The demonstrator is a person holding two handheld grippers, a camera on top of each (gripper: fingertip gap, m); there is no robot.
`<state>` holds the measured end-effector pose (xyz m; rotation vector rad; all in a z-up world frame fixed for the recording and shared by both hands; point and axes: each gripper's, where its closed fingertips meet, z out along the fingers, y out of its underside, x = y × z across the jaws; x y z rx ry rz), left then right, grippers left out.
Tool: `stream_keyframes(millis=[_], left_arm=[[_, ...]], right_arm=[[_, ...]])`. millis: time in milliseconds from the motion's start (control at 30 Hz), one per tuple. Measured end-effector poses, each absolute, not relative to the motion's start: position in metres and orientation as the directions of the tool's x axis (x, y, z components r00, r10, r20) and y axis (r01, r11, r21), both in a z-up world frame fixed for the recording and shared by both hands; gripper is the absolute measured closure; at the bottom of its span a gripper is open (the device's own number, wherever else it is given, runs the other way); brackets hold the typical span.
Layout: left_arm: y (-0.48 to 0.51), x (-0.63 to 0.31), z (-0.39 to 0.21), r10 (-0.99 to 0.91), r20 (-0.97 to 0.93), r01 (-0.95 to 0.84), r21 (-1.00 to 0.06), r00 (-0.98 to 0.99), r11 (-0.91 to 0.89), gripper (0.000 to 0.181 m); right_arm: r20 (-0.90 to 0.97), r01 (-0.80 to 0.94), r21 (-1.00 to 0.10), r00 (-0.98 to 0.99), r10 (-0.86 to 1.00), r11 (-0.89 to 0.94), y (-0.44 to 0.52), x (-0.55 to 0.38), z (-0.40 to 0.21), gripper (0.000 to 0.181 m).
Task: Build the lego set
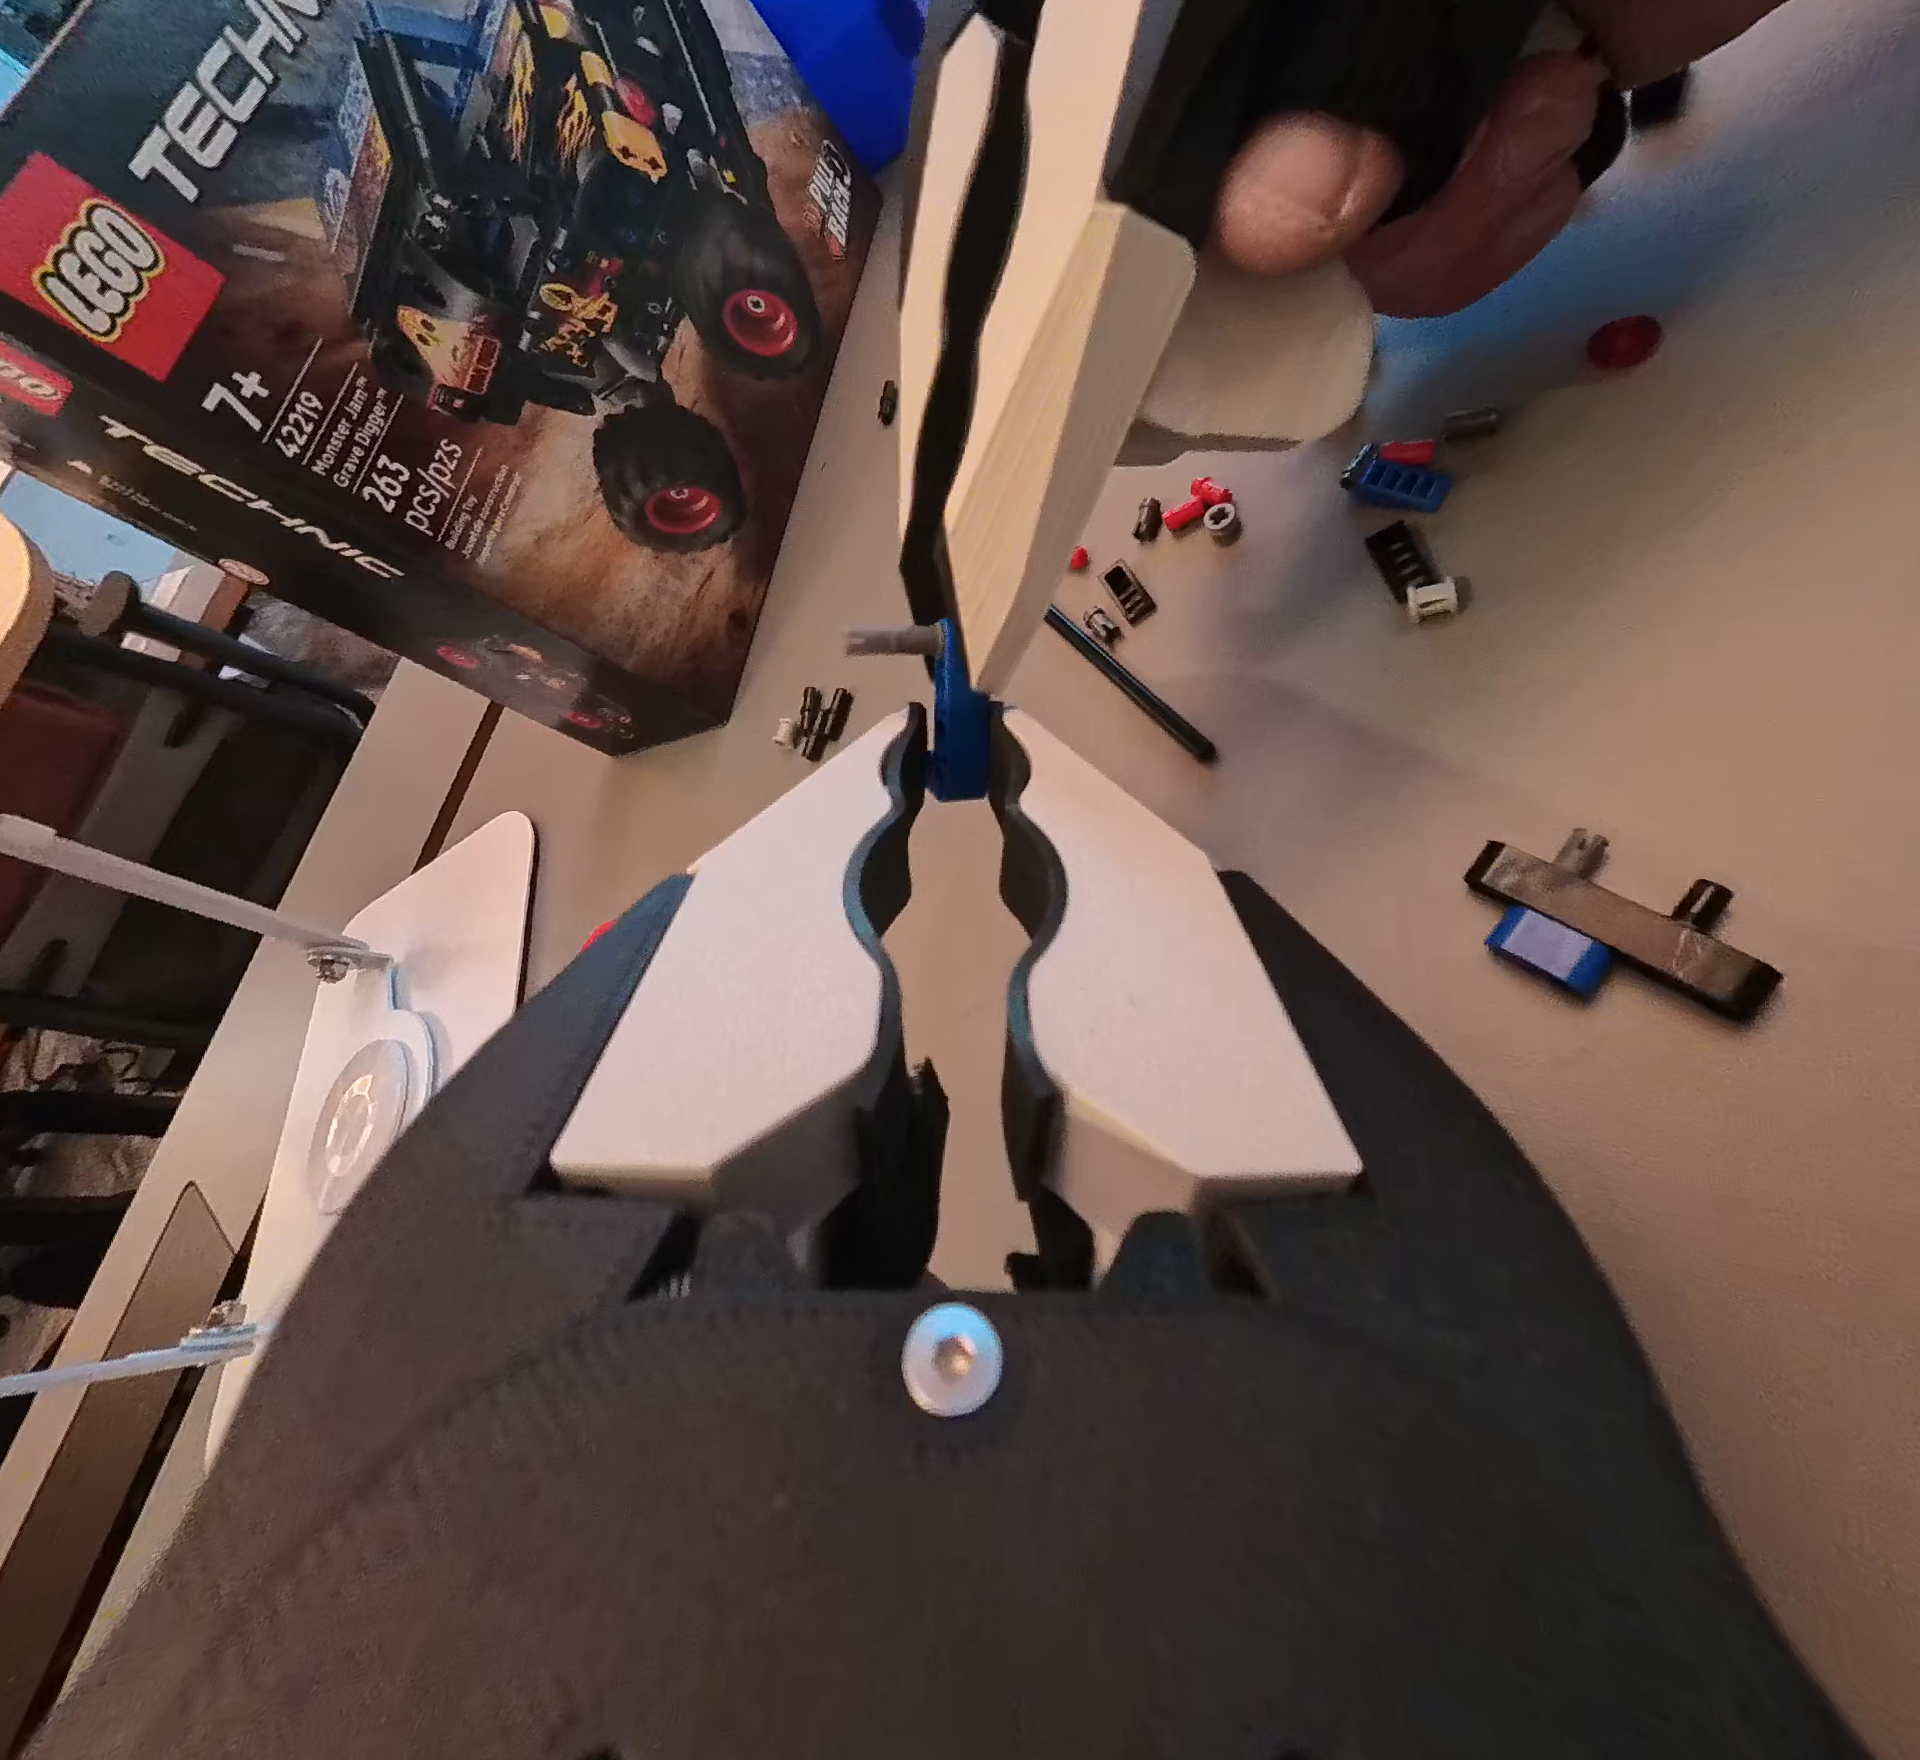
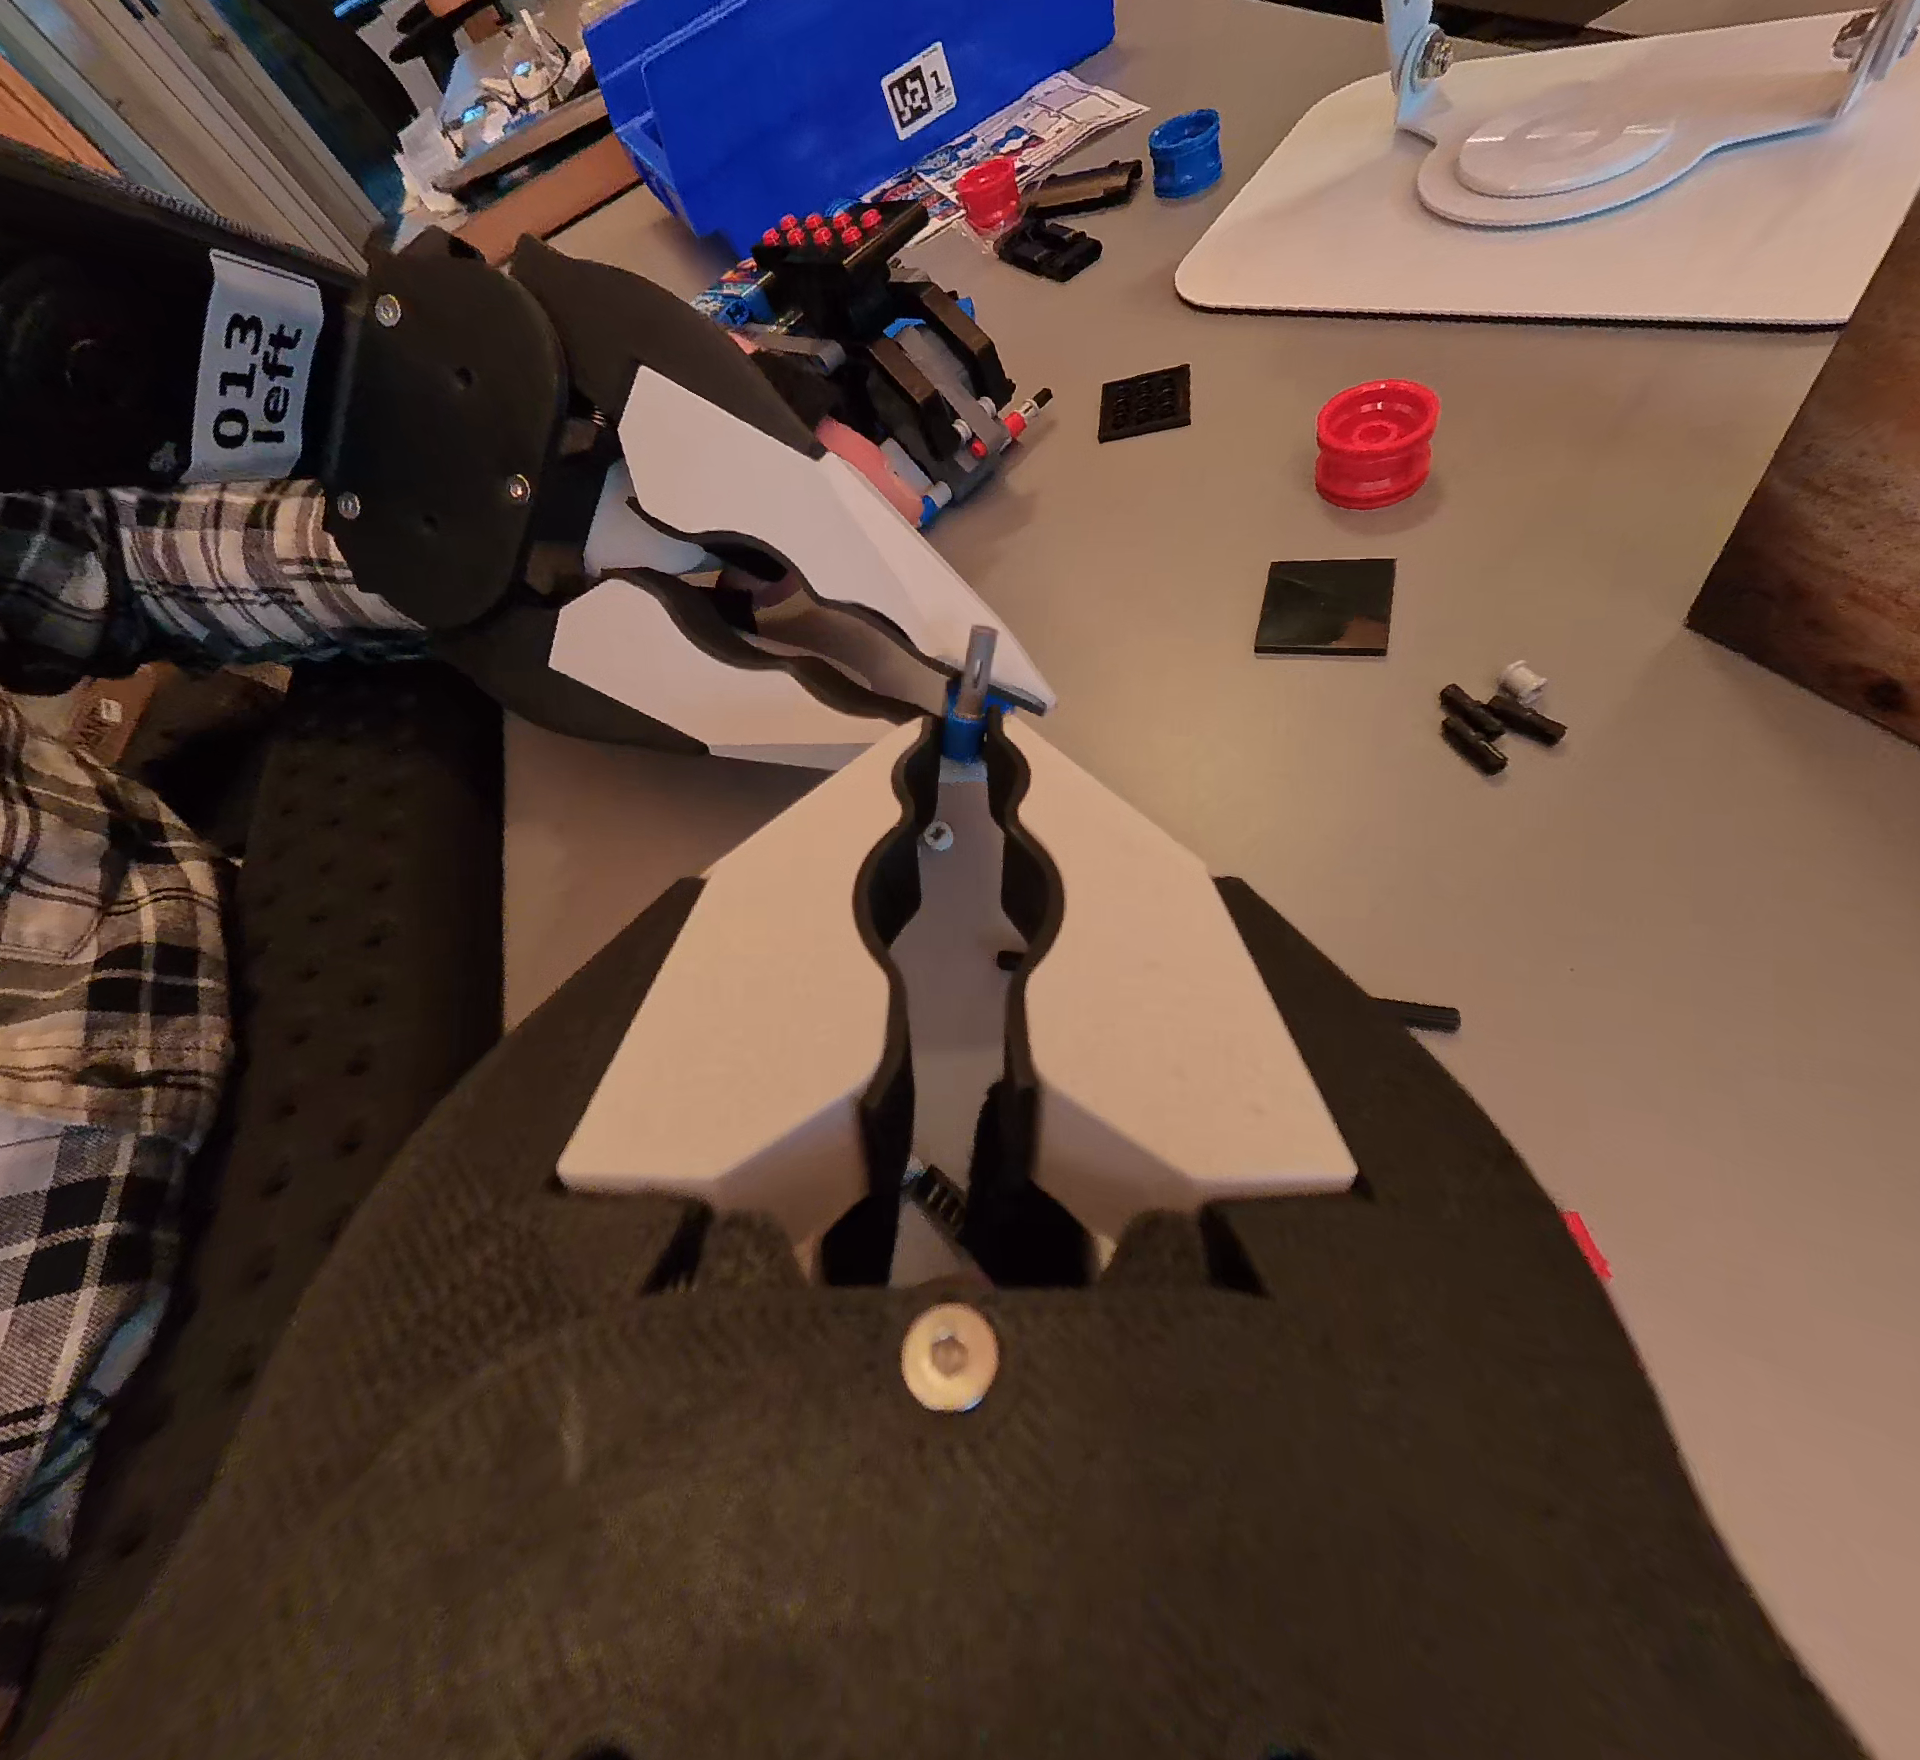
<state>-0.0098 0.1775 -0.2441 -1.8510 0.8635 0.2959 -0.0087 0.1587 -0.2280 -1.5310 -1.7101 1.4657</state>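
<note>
A small blue Lego connector (image 1: 954,708) with a grey axle (image 1: 883,640) through it is held in the air between both grippers. My left gripper (image 1: 961,742) is shut on its lower end. My right gripper (image 1: 943,635) comes down from above and meets the same piece. In the right wrist view my right gripper (image 2: 961,731) is shut on the blue connector (image 2: 963,742), with the grey axle (image 2: 980,666) sticking up. The left gripper (image 2: 1023,697) reaches in from the left, its tips touching the piece.
The Lego box (image 1: 416,308) stands at the left. Loose parts (image 1: 1392,474), a black axle (image 1: 1132,684) and a black beam assembly (image 1: 1621,941) lie on the table. A part-built truck (image 2: 894,360), red hub (image 2: 1377,443), black tile (image 2: 1325,607), black pins (image 2: 1496,723), blue bin (image 2: 862,48) and white stand (image 2: 1558,183) lie beyond. Only a small space, under 4 cm, lies between the two pairs of fingers.
</note>
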Motion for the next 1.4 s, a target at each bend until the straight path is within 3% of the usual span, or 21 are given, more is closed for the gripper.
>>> stream_keyframes(millis=[600,833,1133,1233,1400], left_arm=[[0.174,-0.013,-0.25,-0.455,-0.486,-0.631,-0.733,0.747,-0.254,0.175],[0.17,-0.002,-0.248,-0.516,-0.376,-0.551,-0.8,0.77,-0.238,0.175],[0.169,0.008,-0.236,-0.549,-0.258,-0.426,-0.882,0.795,-0.203,0.175],[0.171,0.002,-0.238,-0.516,-0.337,-0.495,-0.845,0.788,-0.204,0.159],[0.168,0.005,-0.213,-0.524,-0.137,-0.284,-0.936,0.841,-0.211,0.16]], right_arm=[[-0.371,0.47,-0.86,-0.308,0.876,-0.199,0.169,-0.001,-0.225,0.179],[-0.263,0.455,-0.886,-0.338,0.904,-0.088,0.17,0.005,-0.222,0.162],[-0.189,0.437,-0.9,-0.384,0.904,-0.002,0.155,0.002,-0.22,0.174],[-0.143,0.426,-0.905,-0.351,0.925,0.021,0.162,0.001,-0.218,0.174],[0.027,0.415,-0.897,-0.294,0.956,0.153,0.17,-0.001,-0.216,0.174]])
